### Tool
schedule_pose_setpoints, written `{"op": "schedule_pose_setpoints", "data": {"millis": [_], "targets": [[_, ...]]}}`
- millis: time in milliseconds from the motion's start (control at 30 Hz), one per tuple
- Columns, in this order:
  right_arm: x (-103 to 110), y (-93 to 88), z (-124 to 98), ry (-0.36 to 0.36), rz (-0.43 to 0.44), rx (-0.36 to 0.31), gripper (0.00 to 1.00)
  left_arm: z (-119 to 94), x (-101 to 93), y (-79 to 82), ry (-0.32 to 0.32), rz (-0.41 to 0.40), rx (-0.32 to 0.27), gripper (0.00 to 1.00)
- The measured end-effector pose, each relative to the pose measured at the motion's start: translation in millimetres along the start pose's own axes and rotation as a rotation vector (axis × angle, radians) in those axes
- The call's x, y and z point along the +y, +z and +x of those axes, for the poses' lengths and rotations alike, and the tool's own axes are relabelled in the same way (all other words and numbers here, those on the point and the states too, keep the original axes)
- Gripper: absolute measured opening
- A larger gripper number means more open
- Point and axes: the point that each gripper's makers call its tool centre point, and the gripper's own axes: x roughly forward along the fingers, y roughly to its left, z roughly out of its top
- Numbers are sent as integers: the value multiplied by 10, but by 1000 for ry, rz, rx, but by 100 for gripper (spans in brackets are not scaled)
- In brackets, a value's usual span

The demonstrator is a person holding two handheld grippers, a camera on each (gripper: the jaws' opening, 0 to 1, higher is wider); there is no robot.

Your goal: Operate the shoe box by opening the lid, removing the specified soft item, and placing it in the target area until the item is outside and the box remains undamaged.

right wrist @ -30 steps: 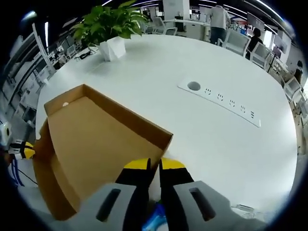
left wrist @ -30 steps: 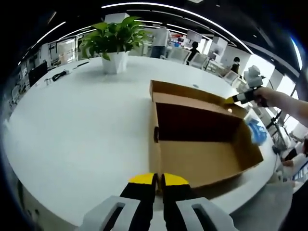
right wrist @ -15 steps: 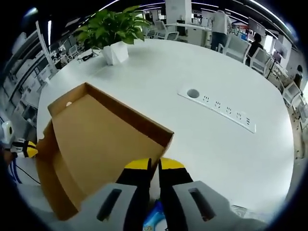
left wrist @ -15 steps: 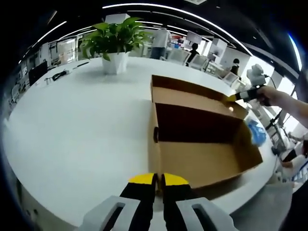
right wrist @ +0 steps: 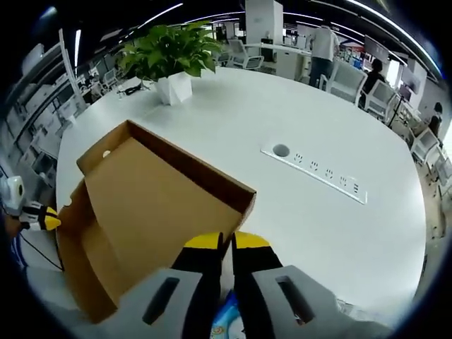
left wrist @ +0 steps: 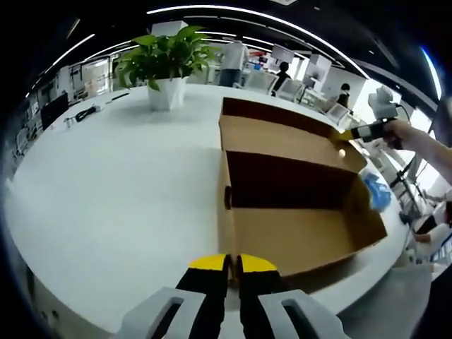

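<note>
The shoe box (left wrist: 296,212) lay open on the white desk (left wrist: 113,183), lid (right wrist: 155,205) folded back. A blue soft item (right wrist: 229,326) was gripped in the clenched right claw (right wrist: 224,244); the left claw (left wrist: 233,263) was closed, empty. The item should be set down gently, clear of the cardboard.

Cardboard shoe box (right wrist: 148,212), lid open, on white table (right wrist: 296,106). Right gripper (right wrist: 226,244) jaws together, blue soft item (right wrist: 229,326) betw. them. Potted plant (right wrist: 169,60) far side; socket strip (right wrist: 314,171) in tabletop.
</note>
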Motion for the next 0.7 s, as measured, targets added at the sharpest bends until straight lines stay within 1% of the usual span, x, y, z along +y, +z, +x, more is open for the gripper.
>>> {"op": "schedule_pose_setpoints", "data": {"millis": [100,233,500,600,700], "targets": [[6,3,-32,1,-2,-11,2,3,0,0,1,1,0,4],[21,44,-115,4,-3,-26,2,3,-3,0,5,5,-1,4],[59,129,-214,9,-14,-53,2,5,-10,0,4,6,-3,4],[116,133,-325,8,-20,-67,2,6,-7,-1,3,8,-3,4],[139,155,-361,8,-24,-77,1,11,-4,-2,3,14,-2,4]]}}
